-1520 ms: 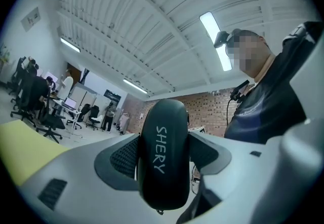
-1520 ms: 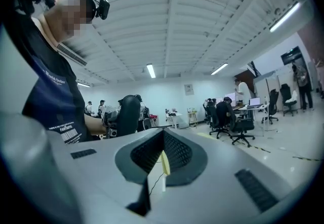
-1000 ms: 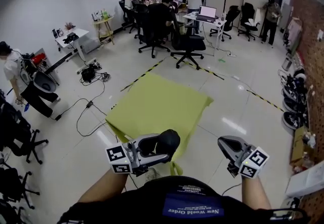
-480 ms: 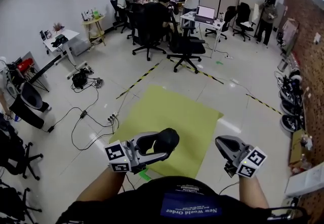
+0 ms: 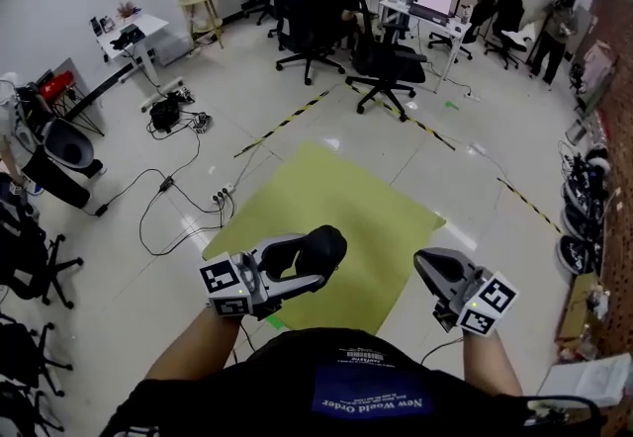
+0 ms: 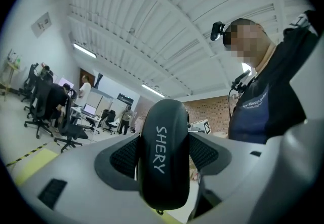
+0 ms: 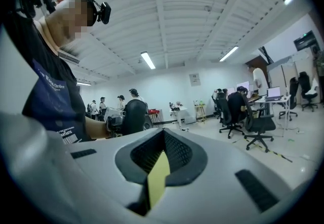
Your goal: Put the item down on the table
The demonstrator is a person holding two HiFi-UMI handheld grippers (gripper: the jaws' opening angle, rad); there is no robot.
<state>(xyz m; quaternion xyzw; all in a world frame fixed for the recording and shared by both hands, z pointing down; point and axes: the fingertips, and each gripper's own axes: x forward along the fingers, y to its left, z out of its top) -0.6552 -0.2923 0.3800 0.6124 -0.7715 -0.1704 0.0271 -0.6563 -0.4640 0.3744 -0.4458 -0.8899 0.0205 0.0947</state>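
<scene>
On my left side, the left gripper (image 5: pixel 315 263) has its jaws clamped on a black, smooth, oval hard-shell case (image 6: pixel 164 157) with pale "SHERY" lettering down its face. In the left gripper view the textured pads press against both flanks of the case, which stands on end between them. From the head view, I see the case held up in the air in front of the person's dark shirt, over the near edge of a yellow-green, flat, square sheet (image 5: pixel 326 193) spread below (I cannot tell what lies under that sheet). The case is not resting on it.

The right gripper (image 5: pixel 425 265) hangs level beside the left one, well apart from the case. Its jaws are drawn together with nothing between them, and only a thin yellow-green sliver shows through the slit in its own view.

Beyond the sheet stand black wheeled office chairs (image 5: pixel 389 79).
</scene>
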